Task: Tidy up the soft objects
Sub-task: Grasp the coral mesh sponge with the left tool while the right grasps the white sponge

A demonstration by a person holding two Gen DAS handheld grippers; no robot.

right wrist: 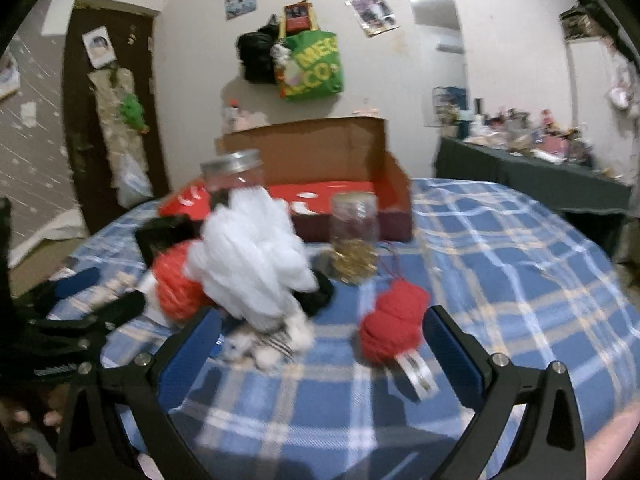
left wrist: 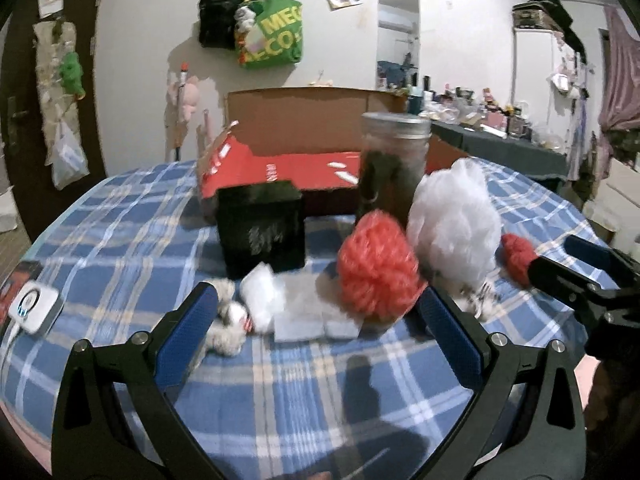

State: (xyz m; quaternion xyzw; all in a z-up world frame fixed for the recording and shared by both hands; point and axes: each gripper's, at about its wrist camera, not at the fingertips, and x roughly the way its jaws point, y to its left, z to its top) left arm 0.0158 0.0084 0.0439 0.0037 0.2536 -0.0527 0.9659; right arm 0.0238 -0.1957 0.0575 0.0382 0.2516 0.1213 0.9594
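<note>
On the blue plaid cloth lie soft things. An orange-red yarn ball (left wrist: 376,260) sits just ahead of my open, empty left gripper (left wrist: 320,320), with a white mesh puff (left wrist: 456,220) to its right and a small grey plush (left wrist: 230,320) by the left finger. A smaller red yarn ball (right wrist: 394,322) lies between the fingers of my open right gripper (right wrist: 320,340), touching neither; the puff (right wrist: 252,256) and the orange ball (right wrist: 176,284) are left of it. A red-lined cardboard box (left wrist: 296,140) stands open behind.
A black box (left wrist: 262,226) and a lidded jar (left wrist: 394,160) stand before the cardboard box. A small jar with gold bits (right wrist: 354,236) stands mid-table. A white device (left wrist: 34,304) lies at the left edge. A folded white cloth (left wrist: 304,312) lies near the plush.
</note>
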